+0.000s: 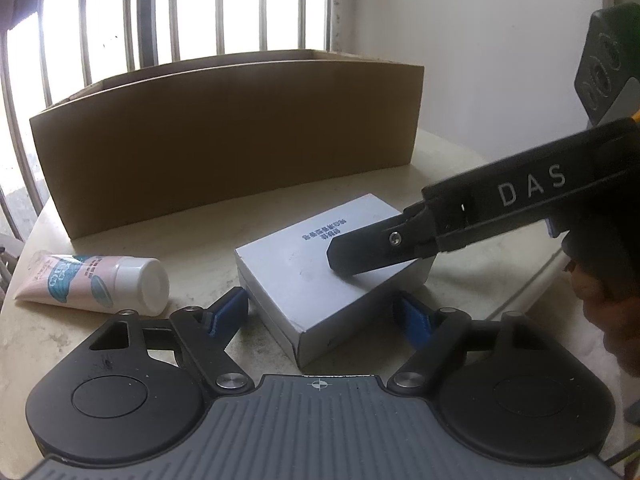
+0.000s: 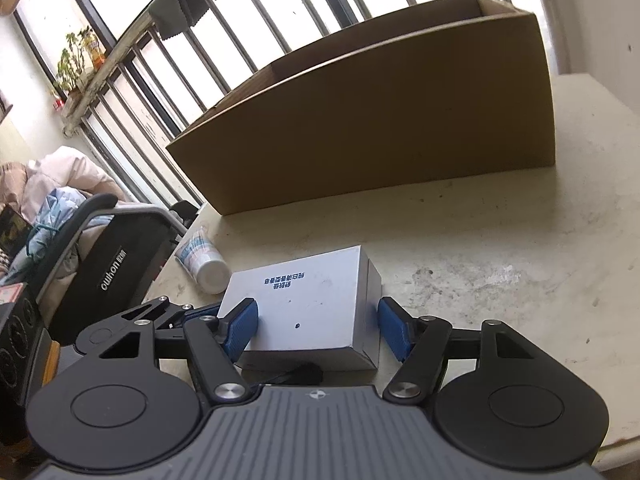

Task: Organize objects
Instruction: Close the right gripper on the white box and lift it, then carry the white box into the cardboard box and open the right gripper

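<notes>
Blue pads of the left gripper stood either side of the white box at lower centre of the left wrist view, touching its two sides. The right gripper clamped the same box between its pads low in its own view. The box lay on the table, before the cardboard carton; a tube lay at its left.

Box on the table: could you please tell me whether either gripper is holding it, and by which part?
The right gripper clamps the box by its two opposite side faces; the left gripper has its pads flanking the near corner, contact unclear.
</notes>
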The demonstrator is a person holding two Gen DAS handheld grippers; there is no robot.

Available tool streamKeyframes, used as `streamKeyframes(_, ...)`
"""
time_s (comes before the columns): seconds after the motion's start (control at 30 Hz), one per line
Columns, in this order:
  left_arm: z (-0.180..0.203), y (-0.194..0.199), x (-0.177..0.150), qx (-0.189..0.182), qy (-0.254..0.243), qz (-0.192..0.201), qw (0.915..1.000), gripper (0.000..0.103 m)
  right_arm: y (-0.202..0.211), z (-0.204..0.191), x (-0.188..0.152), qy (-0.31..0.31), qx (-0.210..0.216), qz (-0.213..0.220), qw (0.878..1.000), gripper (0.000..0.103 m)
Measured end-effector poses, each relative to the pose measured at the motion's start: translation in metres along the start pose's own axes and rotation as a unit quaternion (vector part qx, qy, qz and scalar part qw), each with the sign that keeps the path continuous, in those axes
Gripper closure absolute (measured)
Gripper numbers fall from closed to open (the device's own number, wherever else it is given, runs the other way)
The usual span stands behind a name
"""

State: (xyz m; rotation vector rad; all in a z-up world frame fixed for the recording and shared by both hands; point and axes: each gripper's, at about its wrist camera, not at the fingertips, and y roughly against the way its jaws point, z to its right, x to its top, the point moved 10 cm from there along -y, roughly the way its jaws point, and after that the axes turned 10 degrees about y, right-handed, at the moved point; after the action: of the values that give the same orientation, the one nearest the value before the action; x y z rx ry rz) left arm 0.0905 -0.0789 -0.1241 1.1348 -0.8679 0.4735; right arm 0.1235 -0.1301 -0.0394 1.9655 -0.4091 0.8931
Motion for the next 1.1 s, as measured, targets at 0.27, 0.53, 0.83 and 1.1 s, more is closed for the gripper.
streamKeyframes(0.27,-0.002,0.008,0.003,0.001,0.009,0.007,0.9999,0.024,0.004,-0.008,0.002,0.010,-0.012,0.007,1.000,0.033)
streamKeyframes(0.53,-0.003,0.035,0.021,0.012,0.009,0.044,0.9989,0.025,0.017,-0.026,0.019,0.022,-0.007,0.035,0.999,0.033)
streamKeyframes(0.83,-0.012,0.071,0.080,0.037,-0.010,0.113,0.9928,0.025,0.037,-0.051,0.075,0.047,0.016,0.095,0.994,0.033)
streamKeyframes(1.1,-0.036,0.077,0.148,0.058,-0.004,0.153,0.9866,0.025,0.027,-0.067,0.150,0.081,0.027,0.119,0.989,0.033)
